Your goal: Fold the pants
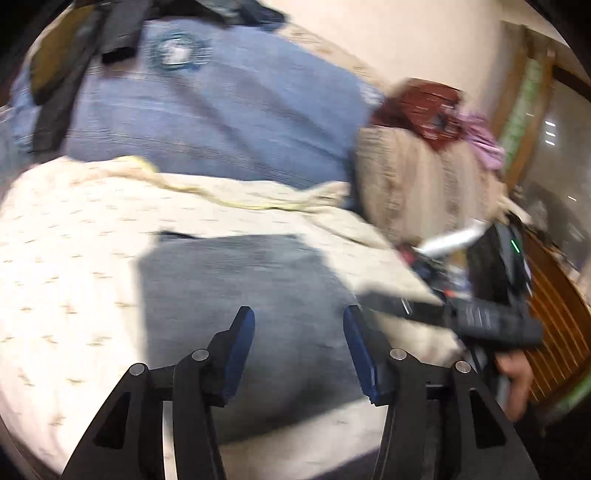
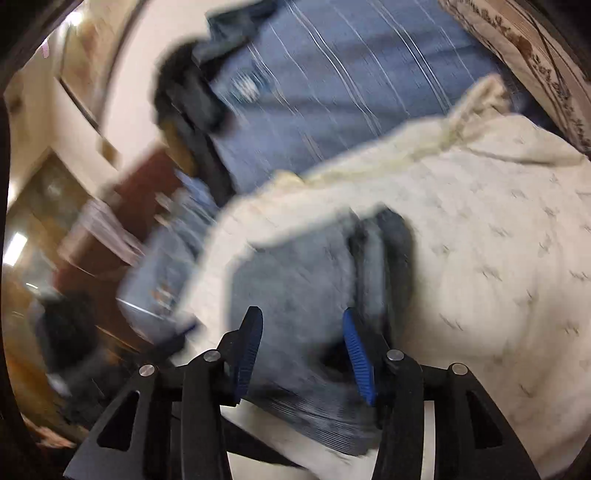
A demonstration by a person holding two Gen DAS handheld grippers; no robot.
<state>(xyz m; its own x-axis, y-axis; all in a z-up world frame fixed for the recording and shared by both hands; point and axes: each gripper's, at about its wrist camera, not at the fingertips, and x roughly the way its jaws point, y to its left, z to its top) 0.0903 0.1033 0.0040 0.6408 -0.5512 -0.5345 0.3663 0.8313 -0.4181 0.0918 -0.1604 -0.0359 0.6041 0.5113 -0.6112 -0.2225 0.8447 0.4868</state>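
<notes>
The grey-blue pants [image 1: 240, 291] lie folded into a compact rectangle on a cream blanket [image 1: 62, 266]. My left gripper [image 1: 298, 325] is open and empty, hovering above the near part of the pants. In the right wrist view the folded pants [image 2: 306, 291] lie on the cream blanket [image 2: 498, 240], with a dark fold or waistband along their right side. My right gripper [image 2: 302, 326] is open and empty just over the pants. The right gripper also shows in the left wrist view [image 1: 491, 321], held by a hand at the right. Both views are motion-blurred.
A blue striped bedsheet [image 1: 221, 107] lies beyond the blanket, with dark clothes [image 1: 118, 33] at its far end. A beige cushion [image 1: 417, 184] with red and pink cloth [image 1: 436, 110] is at the right. Wooden furniture [image 2: 40, 206] stands beside the bed.
</notes>
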